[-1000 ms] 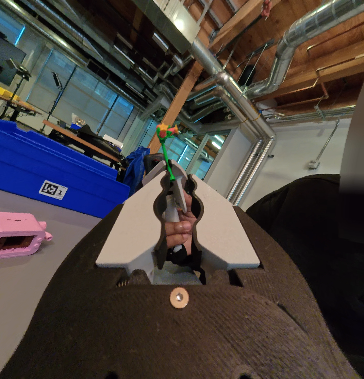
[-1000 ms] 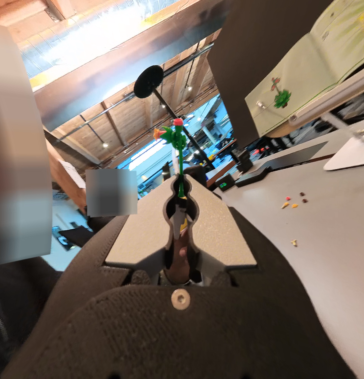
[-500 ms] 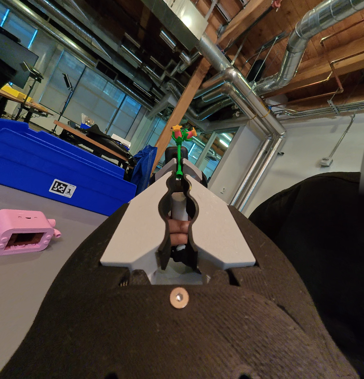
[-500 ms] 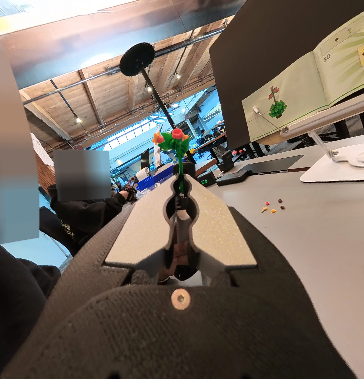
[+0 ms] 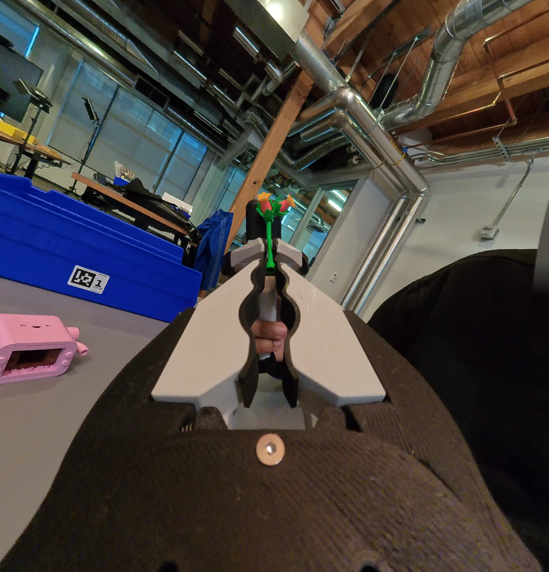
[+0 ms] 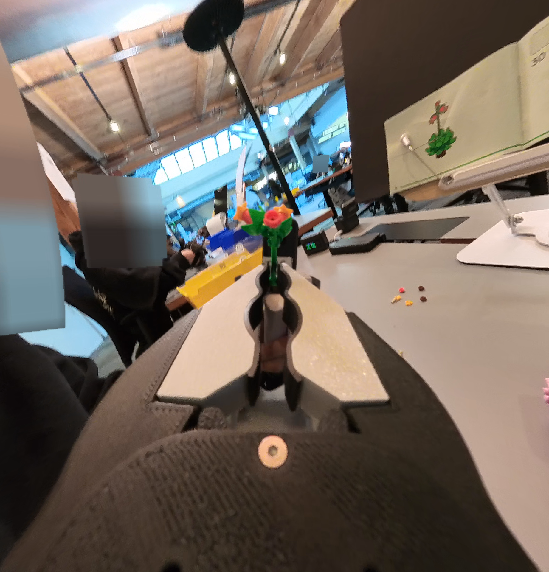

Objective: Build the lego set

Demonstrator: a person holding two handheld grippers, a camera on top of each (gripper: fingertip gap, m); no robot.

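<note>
left gripper [image 5: 269,272] jaws closed | green flower stem [image 5: 269,238] upright | right gripper [image 5: 264,252] opposite

Open-plan workshop: exposed ducts [image 5: 353,102], timber ceiling [image 6: 174,80], workbenches [image 5: 134,201]

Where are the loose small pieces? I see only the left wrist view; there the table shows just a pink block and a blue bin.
Observer: Five small pieces lie together on the grey table, to the right of the right gripper.
Operator: Which colours are they?
Observer: One red, two yellow-orange, two dark brown.
Operator: Is the booklet anywhere?
Observer: Yes, the booklet lies open on a stand beyond those pieces, with a plant drawing on its left page.
</note>
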